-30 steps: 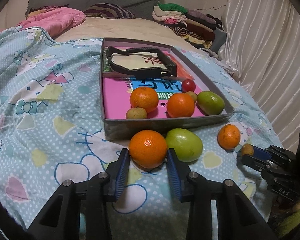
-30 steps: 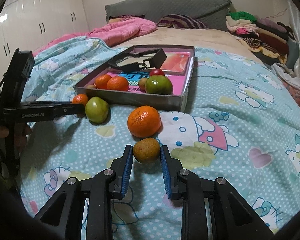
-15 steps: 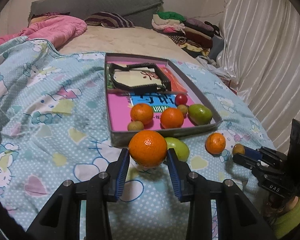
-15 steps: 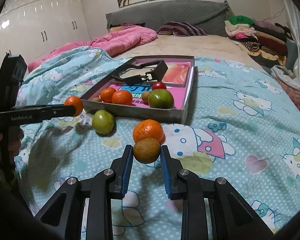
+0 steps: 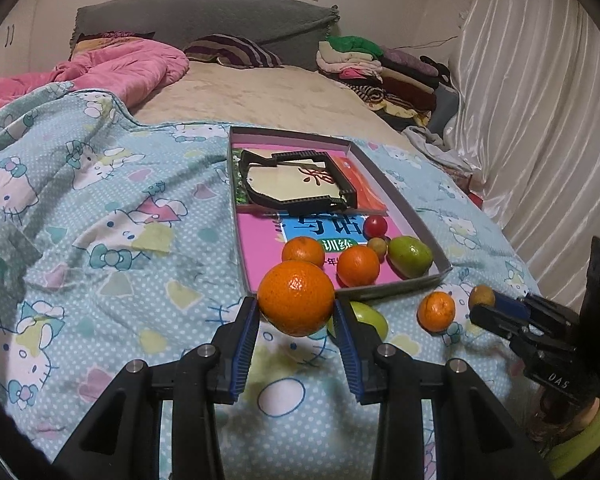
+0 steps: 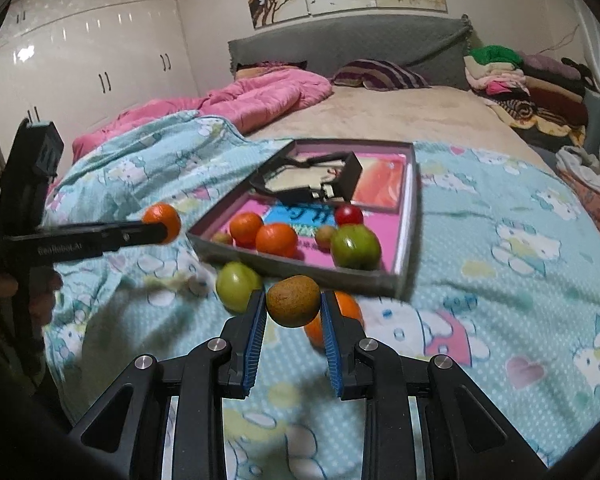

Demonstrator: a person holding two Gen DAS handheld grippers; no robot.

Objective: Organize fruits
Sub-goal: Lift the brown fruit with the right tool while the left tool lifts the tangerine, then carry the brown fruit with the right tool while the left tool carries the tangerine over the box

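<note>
Lying crosswise in right tongs (image 6: 293,307): brown fruit (image 6: 293,301)

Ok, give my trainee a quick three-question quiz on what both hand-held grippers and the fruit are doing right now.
1. True or false: the left hand-held gripper grips an orange.
2. What does the right hand-held gripper hold: A) red fruit, B) brown fruit, C) nothing?
3. Which loose fruits lie on the blanket in front of the tray?

Key: 1 true; 2 B; 3 a green fruit and a small orange.
</note>
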